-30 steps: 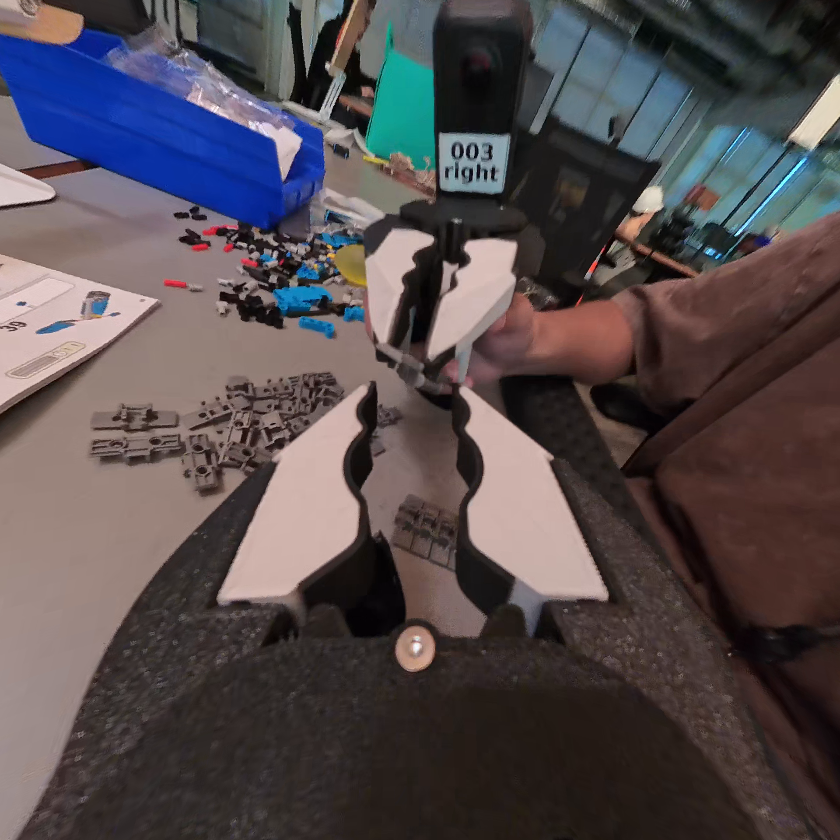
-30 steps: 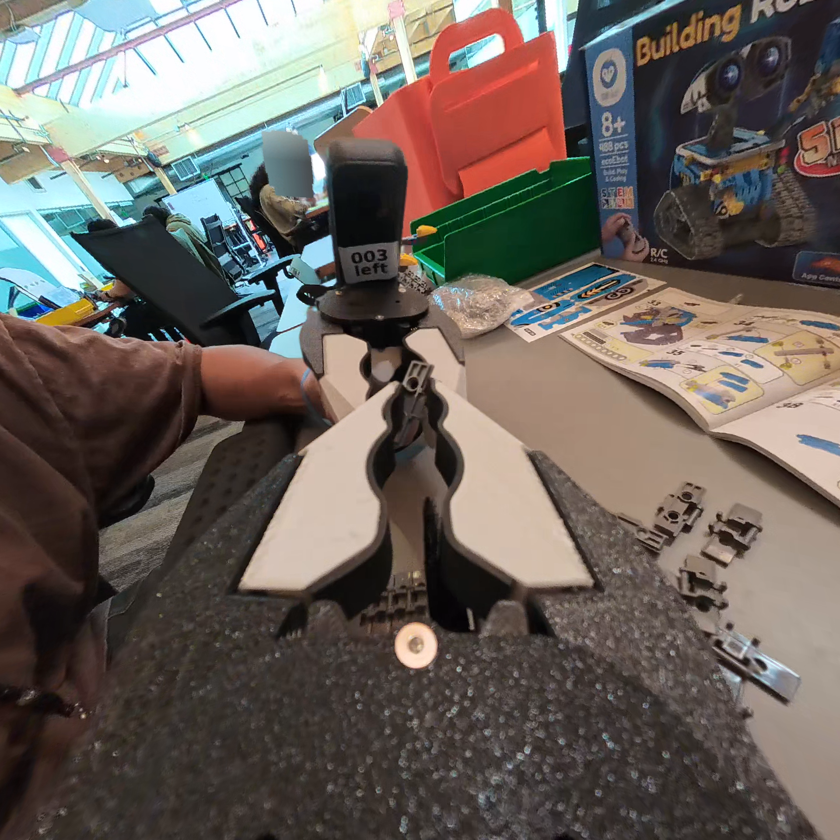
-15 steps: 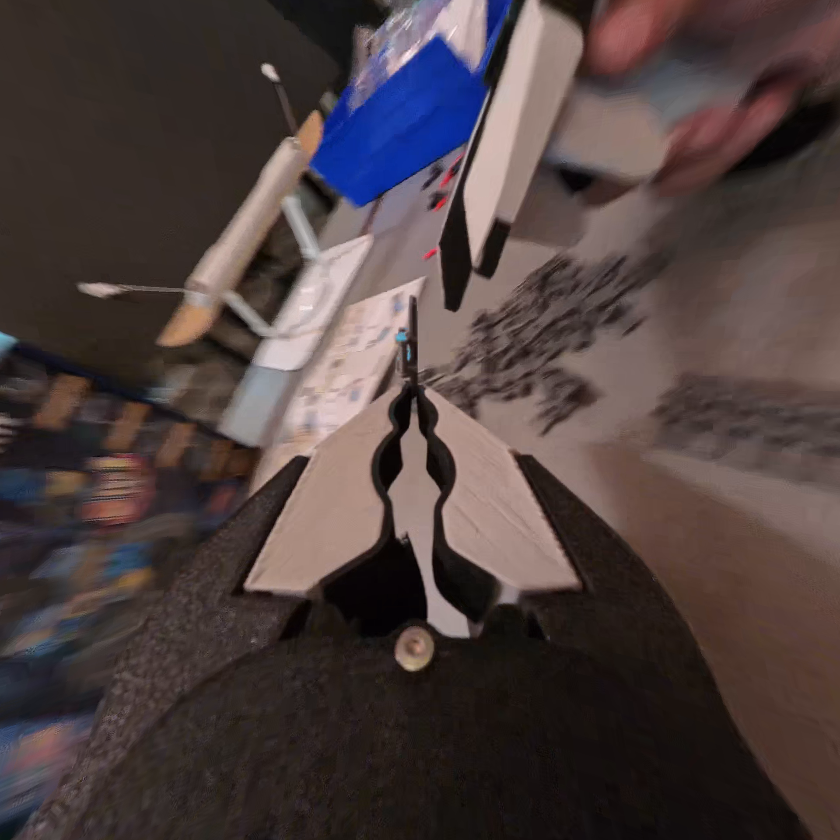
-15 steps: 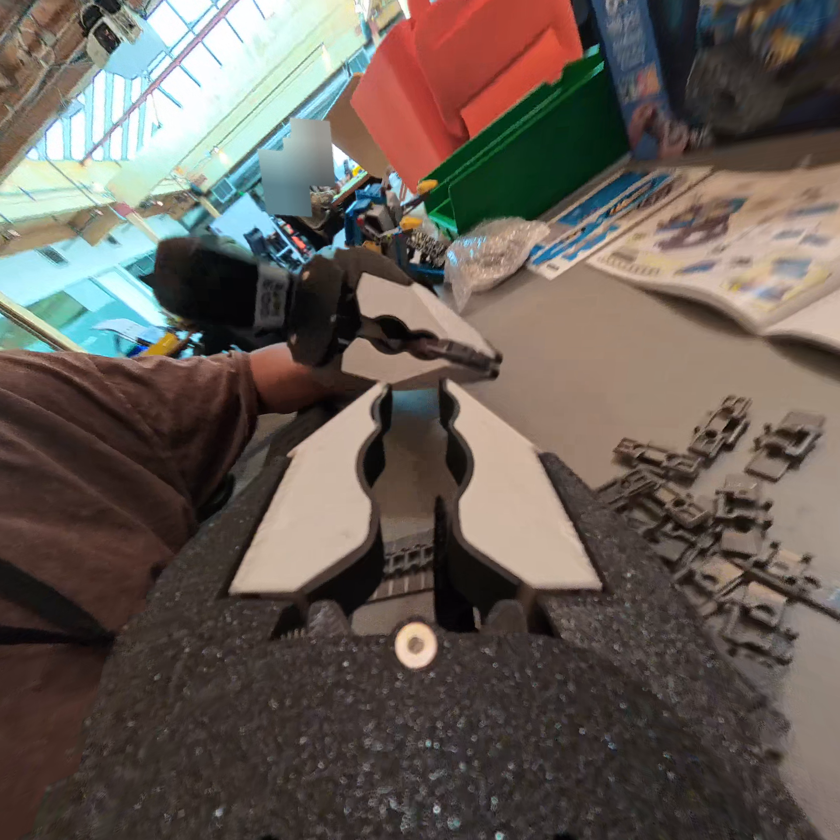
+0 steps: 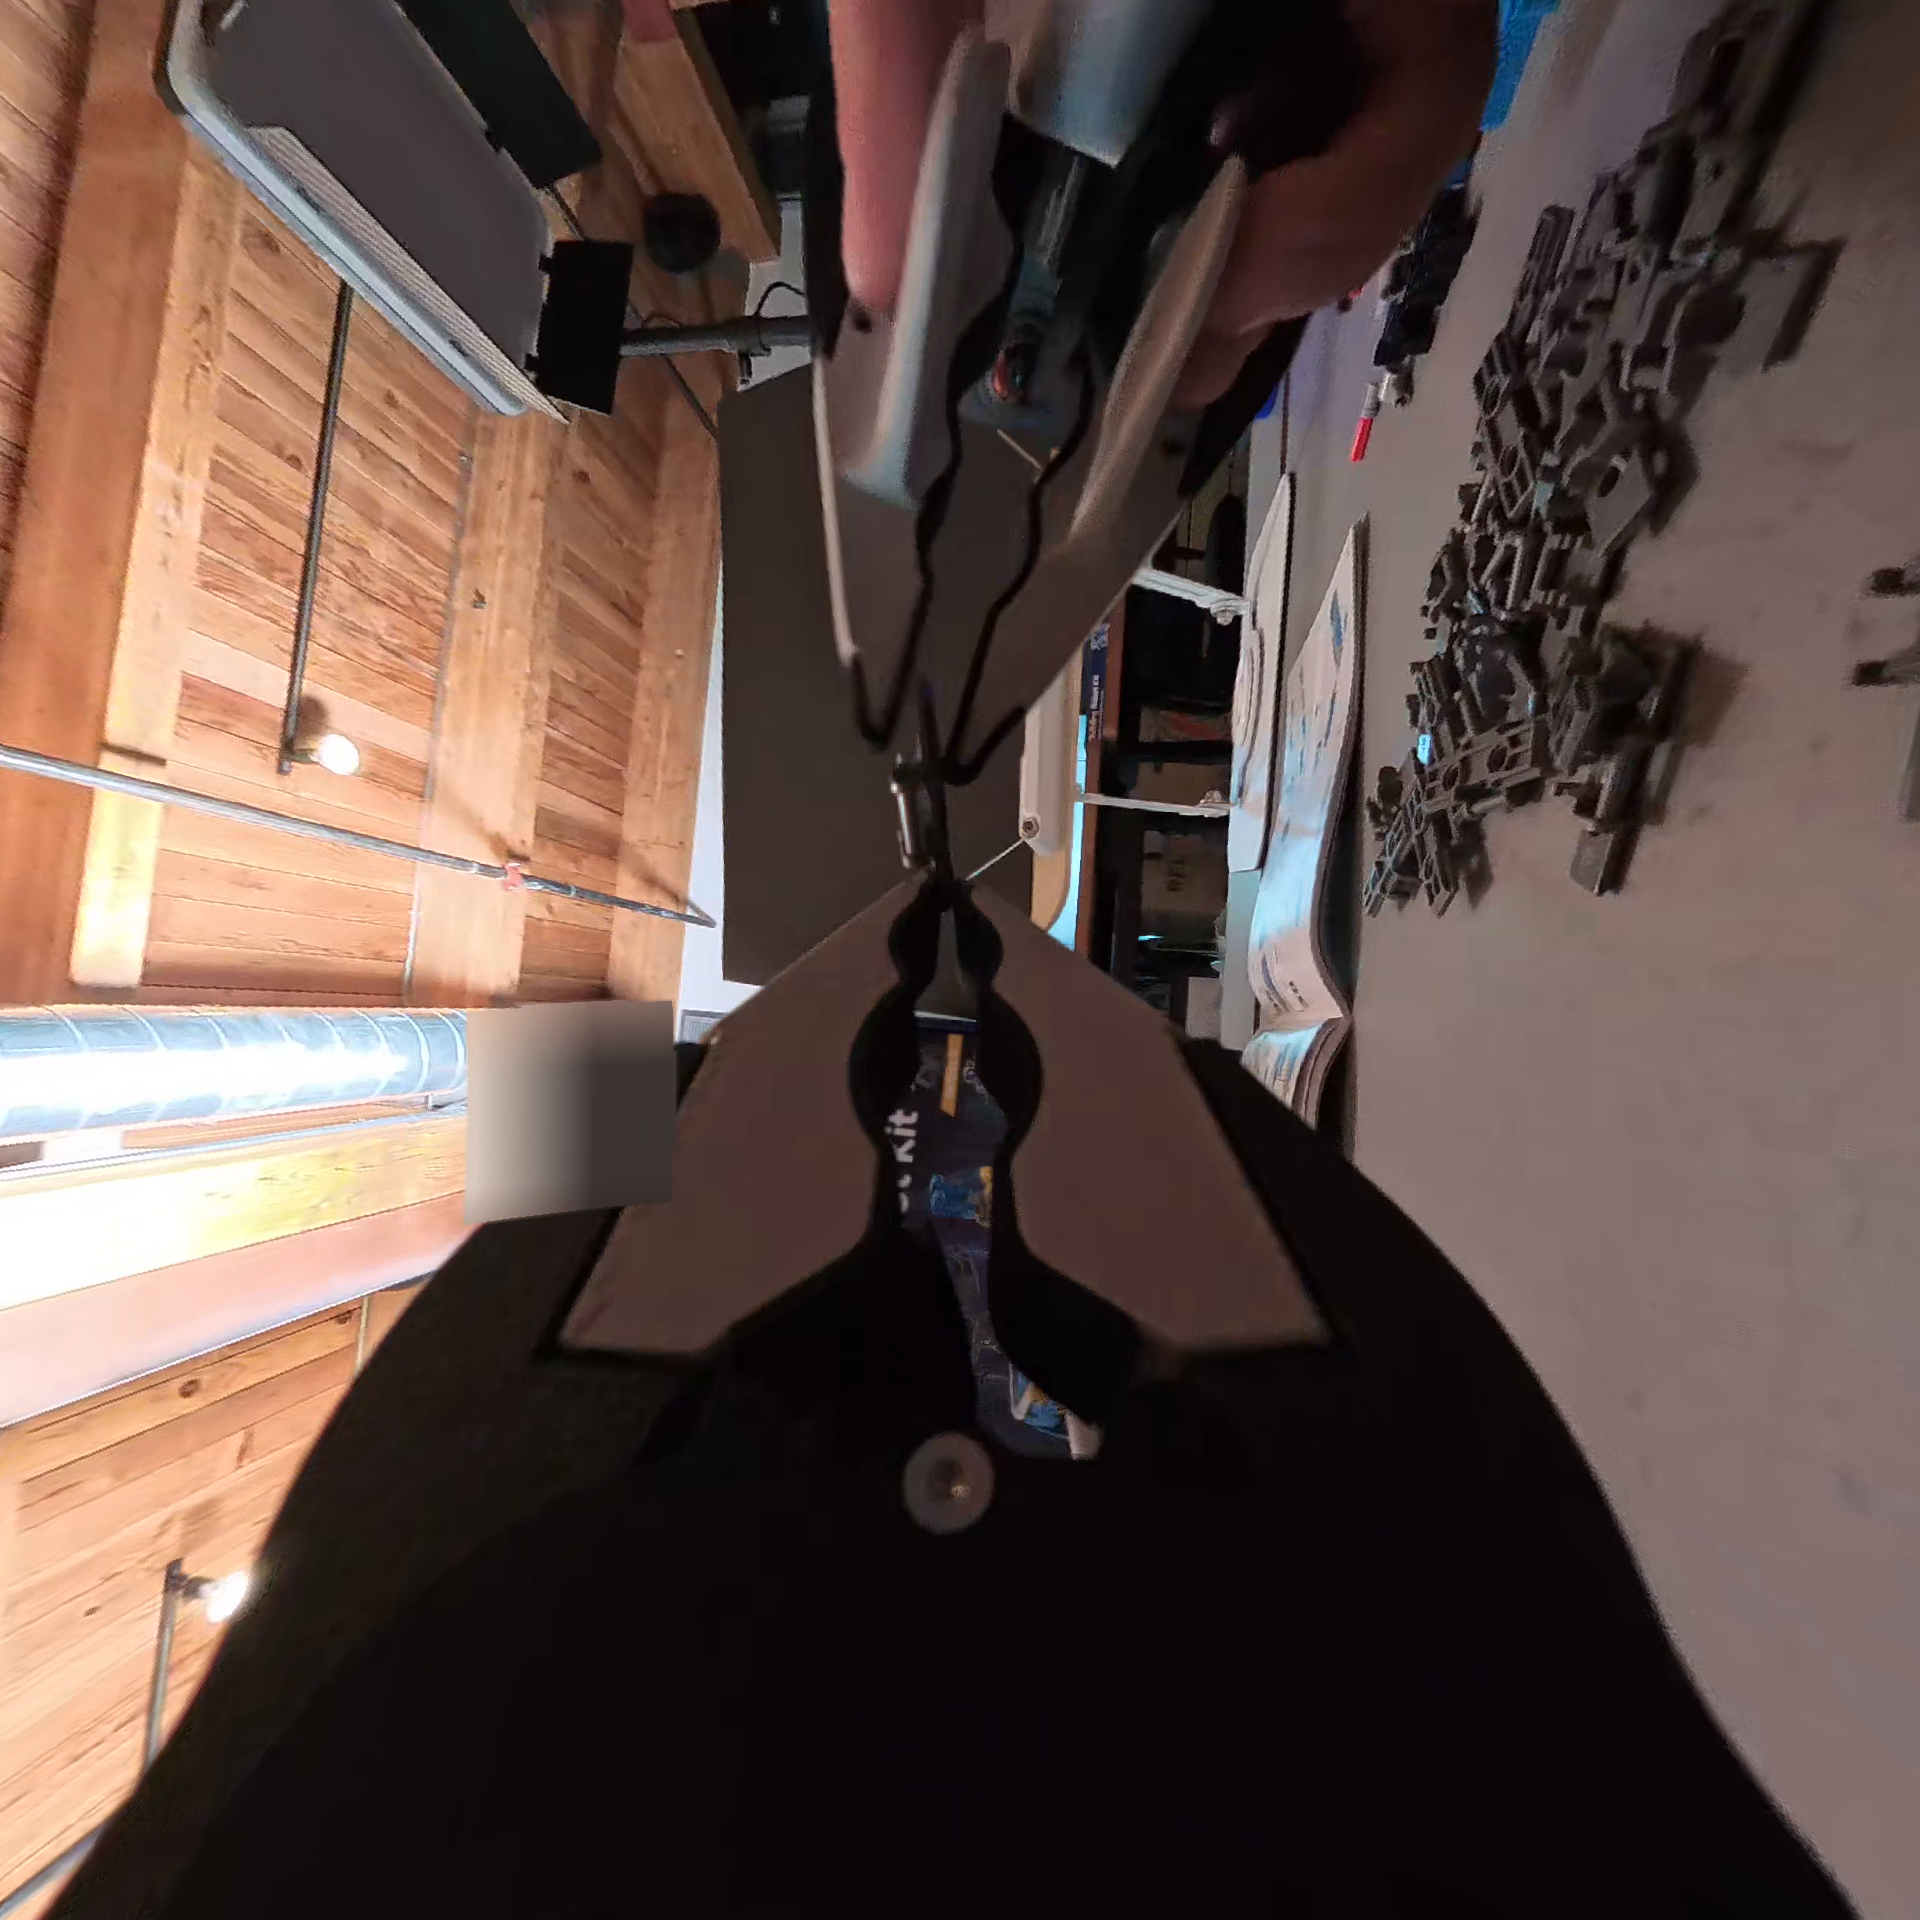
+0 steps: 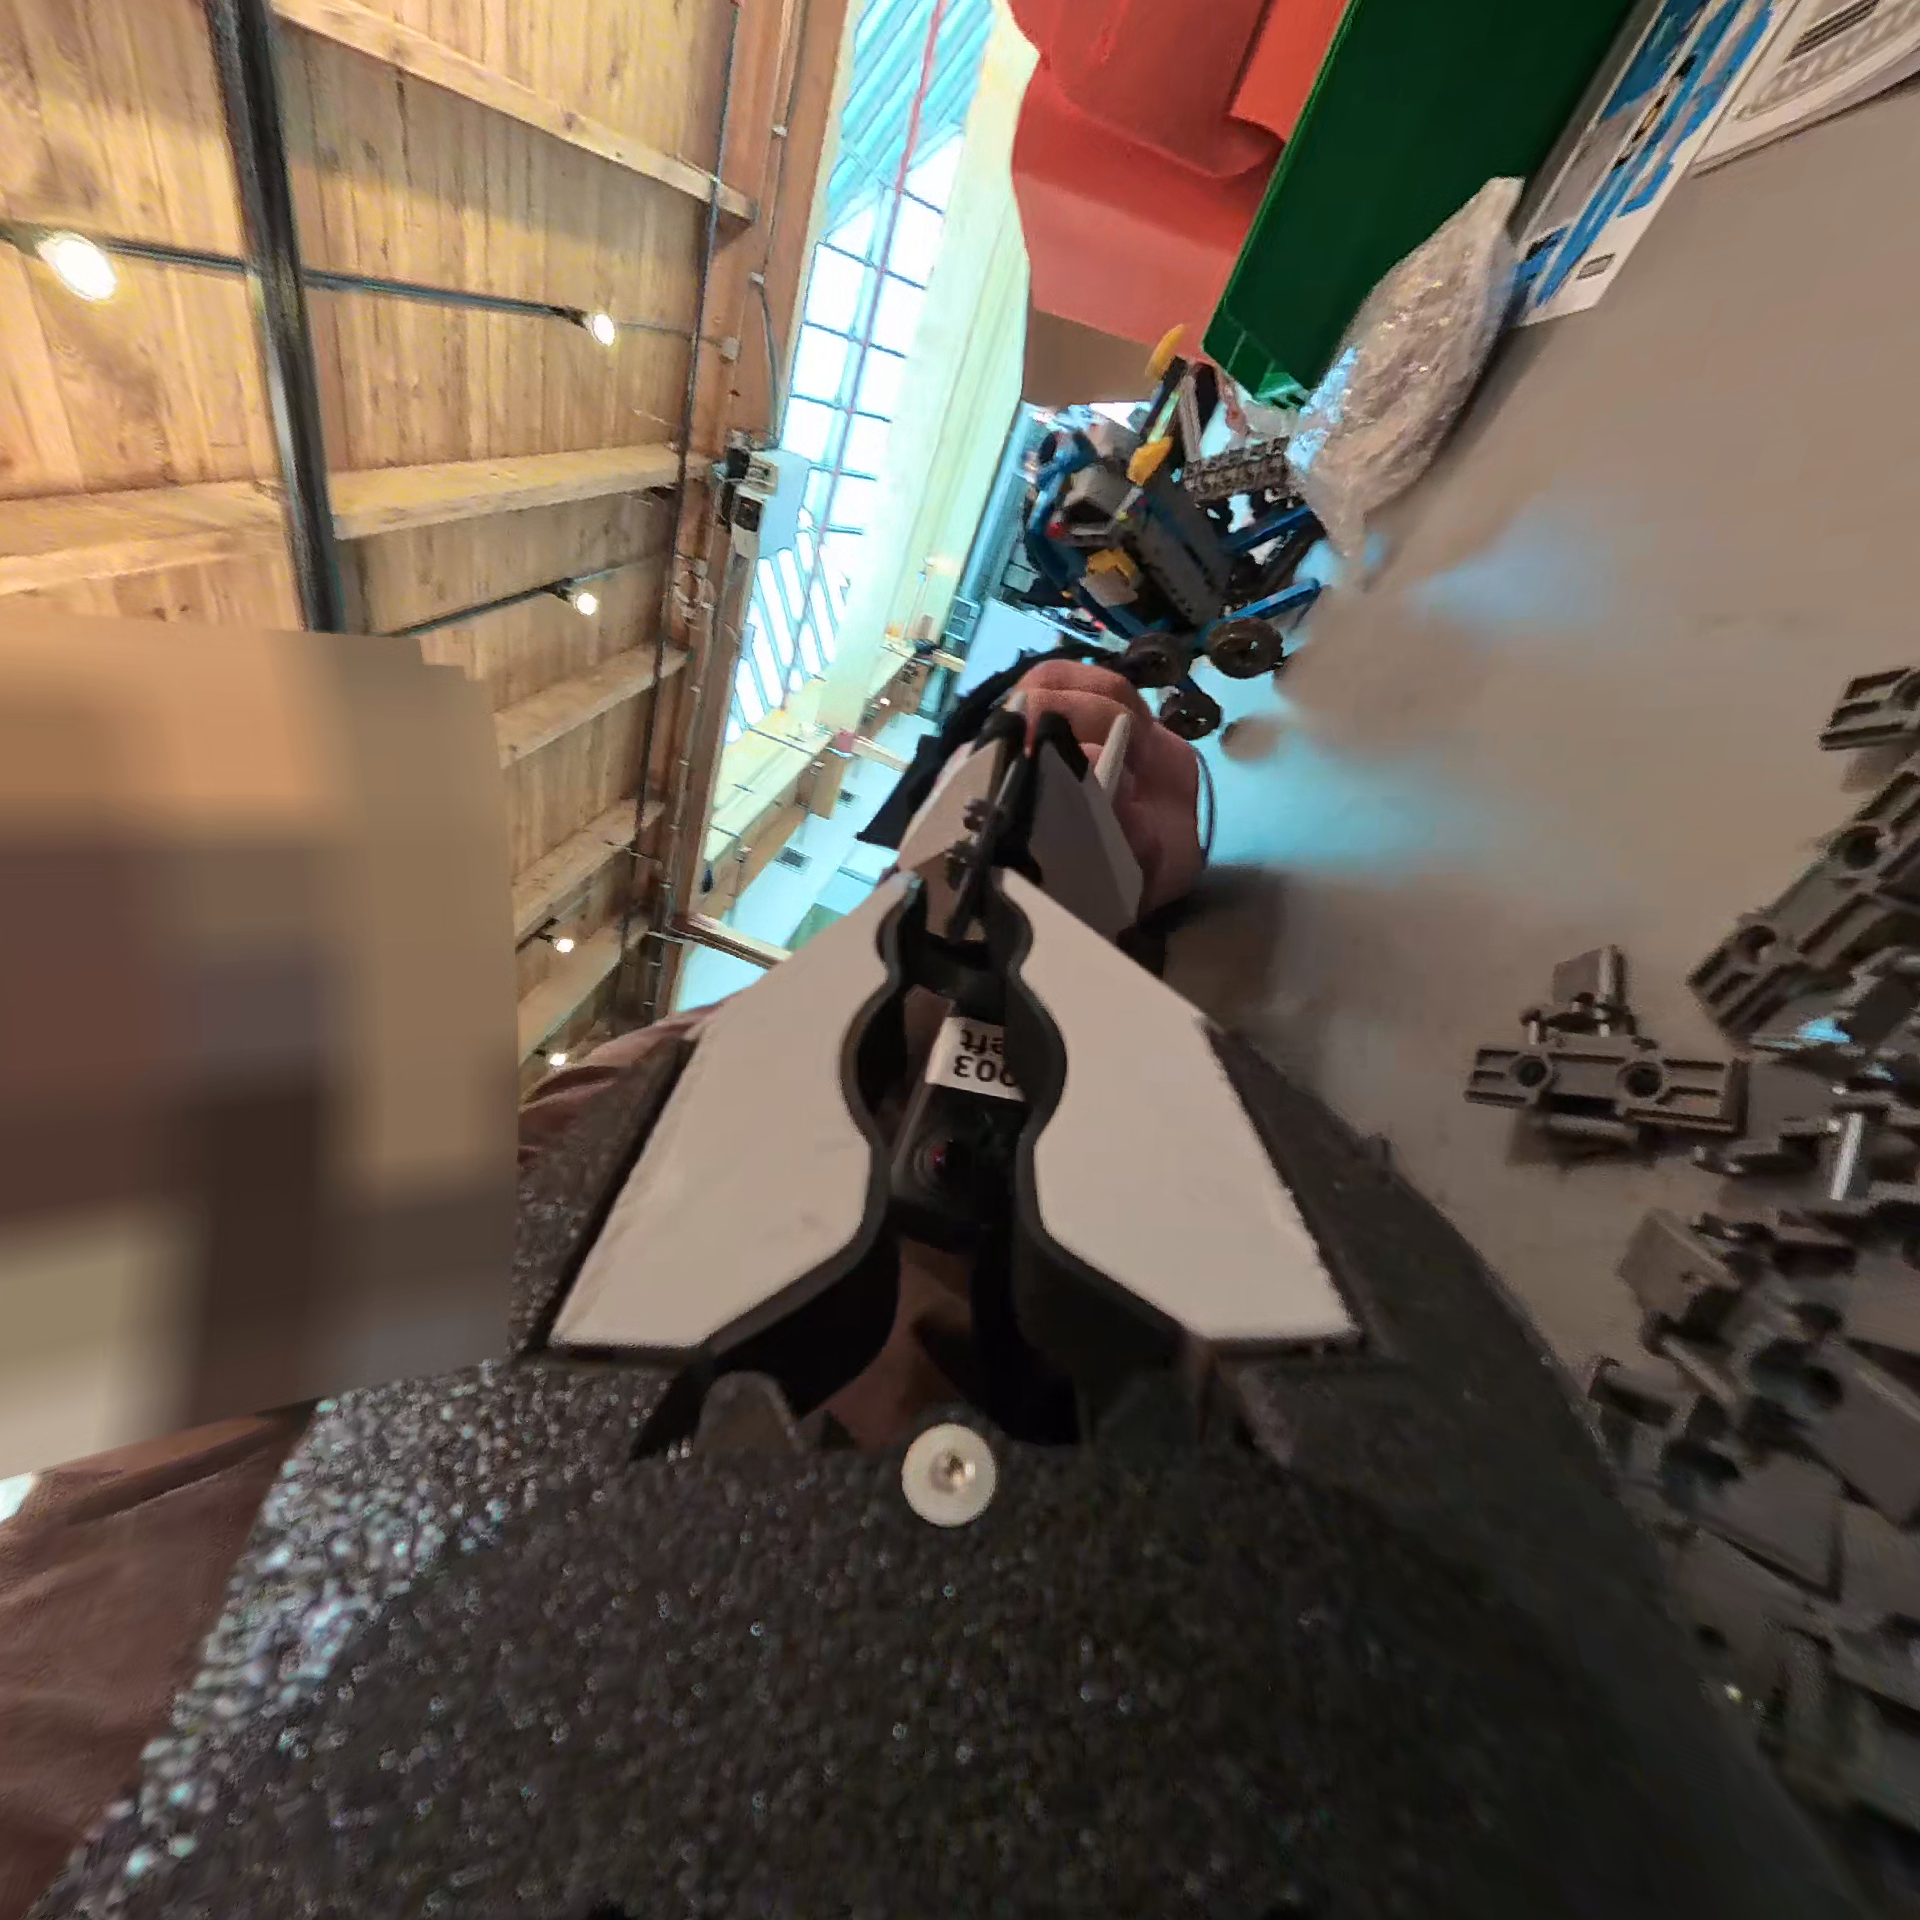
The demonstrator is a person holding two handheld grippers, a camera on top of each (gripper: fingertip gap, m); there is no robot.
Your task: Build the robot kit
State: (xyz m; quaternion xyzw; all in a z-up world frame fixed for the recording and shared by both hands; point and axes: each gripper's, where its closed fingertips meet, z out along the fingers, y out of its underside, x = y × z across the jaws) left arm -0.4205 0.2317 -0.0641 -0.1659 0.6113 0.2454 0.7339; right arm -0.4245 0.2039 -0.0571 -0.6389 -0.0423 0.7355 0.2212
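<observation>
Above the table (image 5: pixel 1558 1143), with both cameras rolled on their side, I have the two tools tip to tip in the air. The left tongs (image 5: pixel 948 888) are pressed together on a thin dark part (image 5: pixel 914 805), seen edge-on, with a small metal pin on it. The right tongs (image 6: pixel 966 894) stand at a narrow gap around the far end of the same part; I cannot tell whether their pads bear on it. The part is clear of the table, beside the heap of grey links (image 5: pixel 1538 520).

Hazards, as I judge them:

- The grip is at the very tips, so a slight twist of either wrist could lever the part out.
- A dropped part could land in the heap and be hard to tell from the links.
- If both tongs clamp and the hands drift apart, the part could snap or spring free.
- Motion blur hides the contact, so I cannot check alignment.

Writing shows in four places:

- A white label (image 6: pixel 971 1060) on the left tool's camera, upside down.
- A dark blue printed box (image 5: pixel 940 1143) behind the left tongs.
- A booklet (image 5: pixel 1304 727).
- A blue-and-white sheet (image 6: pixel 1631 177) near the green bin (image 6: pixel 1403 156).
</observation>
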